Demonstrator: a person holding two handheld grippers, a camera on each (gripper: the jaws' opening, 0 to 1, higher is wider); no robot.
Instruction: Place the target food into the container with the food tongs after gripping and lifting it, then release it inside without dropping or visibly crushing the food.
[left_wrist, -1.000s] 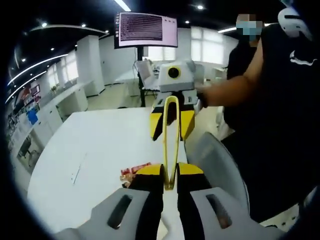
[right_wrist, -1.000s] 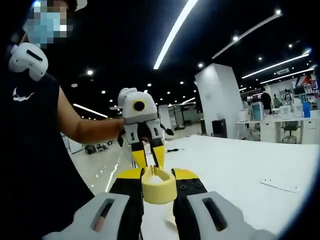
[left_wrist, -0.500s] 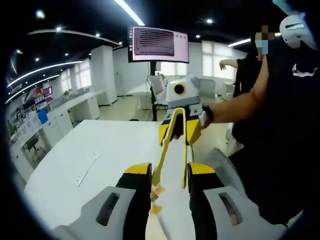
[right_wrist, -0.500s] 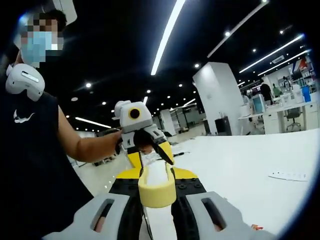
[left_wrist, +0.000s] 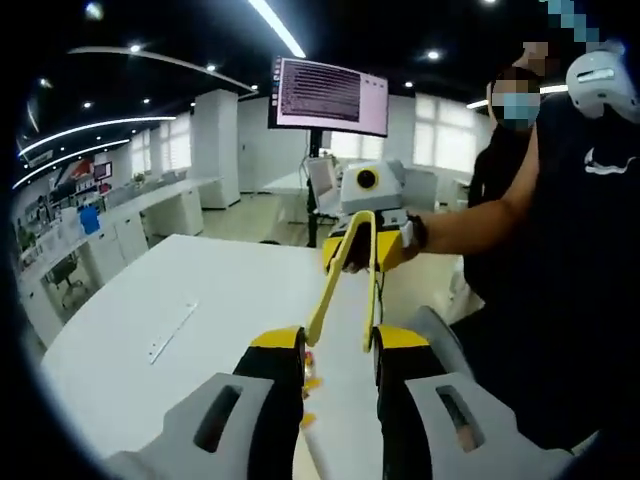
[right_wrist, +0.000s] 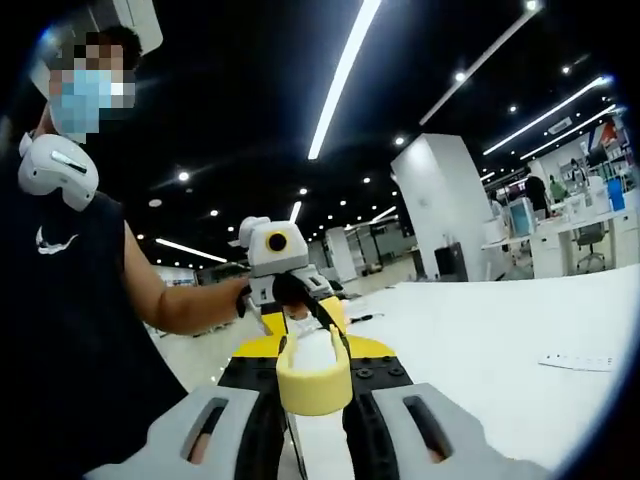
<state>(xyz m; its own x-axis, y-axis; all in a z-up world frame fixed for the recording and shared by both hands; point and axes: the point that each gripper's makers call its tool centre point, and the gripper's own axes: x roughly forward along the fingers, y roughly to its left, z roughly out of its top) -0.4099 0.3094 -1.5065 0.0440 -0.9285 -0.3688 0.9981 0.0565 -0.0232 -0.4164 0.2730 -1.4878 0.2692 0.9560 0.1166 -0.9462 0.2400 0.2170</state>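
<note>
Two grippers: right gripper (right_wrist: 314, 375) clamped on yellow tongs' (right_wrist: 314, 382) bend, left gripper (left_wrist: 338, 352) spread wide around their arms.

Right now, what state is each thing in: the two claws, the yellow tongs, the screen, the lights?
Left gripper: jaws apart, one tong arm just inside each.
Right gripper: shut on the tongs' looped end.
Tongs: arms spread, held up between the two grippers.
Monitor: on, lines of text showing.
Ceiling lights: on.
</note>
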